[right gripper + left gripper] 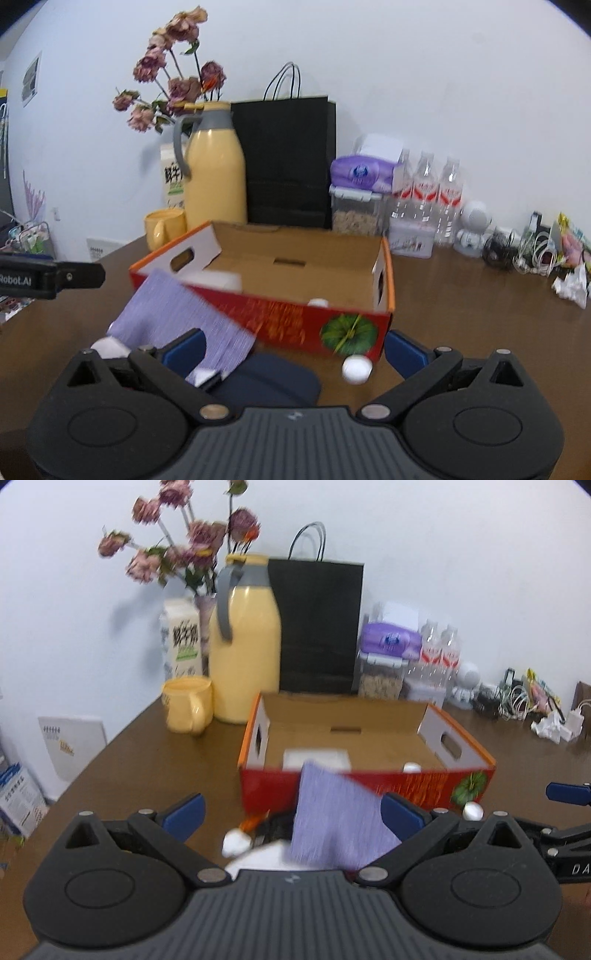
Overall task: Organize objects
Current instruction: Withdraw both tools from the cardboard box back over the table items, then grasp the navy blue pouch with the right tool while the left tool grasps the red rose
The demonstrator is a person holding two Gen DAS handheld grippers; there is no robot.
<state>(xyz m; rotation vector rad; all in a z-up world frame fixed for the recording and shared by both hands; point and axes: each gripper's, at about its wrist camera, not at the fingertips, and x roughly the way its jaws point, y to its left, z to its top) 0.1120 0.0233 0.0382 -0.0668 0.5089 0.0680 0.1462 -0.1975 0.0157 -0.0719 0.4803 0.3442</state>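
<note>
Sorting step underway: left gripper [291, 818] and right gripper [293, 350] both splayed wide, gripping nothing, lilac ribbed cloth [338, 823] slumped against red-orange cardboard box [436, 792] front wall (blurred, maybe mid-fall), so next: pinch cloth, lift over wall into box.

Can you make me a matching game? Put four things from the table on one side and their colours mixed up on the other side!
Things:
1. jug
2. paper bag
3. cloth
4. little ball

Colours:
A. white
B. purple
C. yellow
D. black

Pairs: 1-C, 2-D, 3-B, 4-A
</note>
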